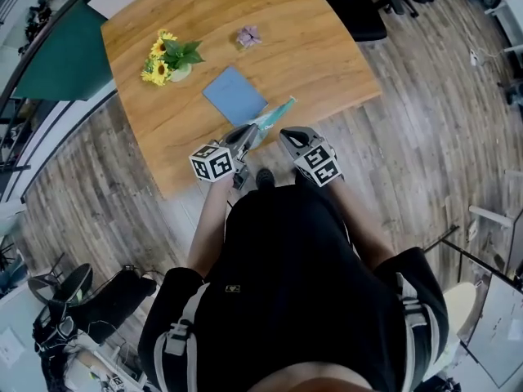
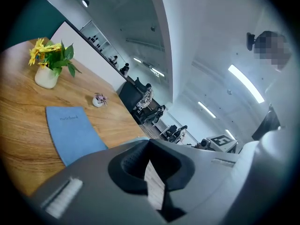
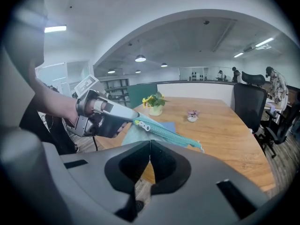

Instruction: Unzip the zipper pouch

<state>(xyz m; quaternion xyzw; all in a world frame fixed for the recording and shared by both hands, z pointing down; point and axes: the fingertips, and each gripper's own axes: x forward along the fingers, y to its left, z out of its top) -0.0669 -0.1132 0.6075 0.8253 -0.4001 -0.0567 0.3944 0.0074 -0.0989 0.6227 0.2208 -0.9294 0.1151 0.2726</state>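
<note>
Plain in the right gripper view, unseen in the left one: left gripper [image 3: 130, 121] pinched shut on the teal zipper pouch [image 3: 171, 135] end, seemingly above the table [image 3: 229, 135] edge. Right gripper [image 3: 150, 146] closed, empty

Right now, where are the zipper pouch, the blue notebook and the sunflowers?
zipper pouch [image 3: 169, 133]: right gripper view, on its teal zipper band.
notebook [image 1: 235, 95]: head view, middle of its blue cover.
sunflowers [image 1: 157, 70]: head view, on the yellow blooms.
</note>
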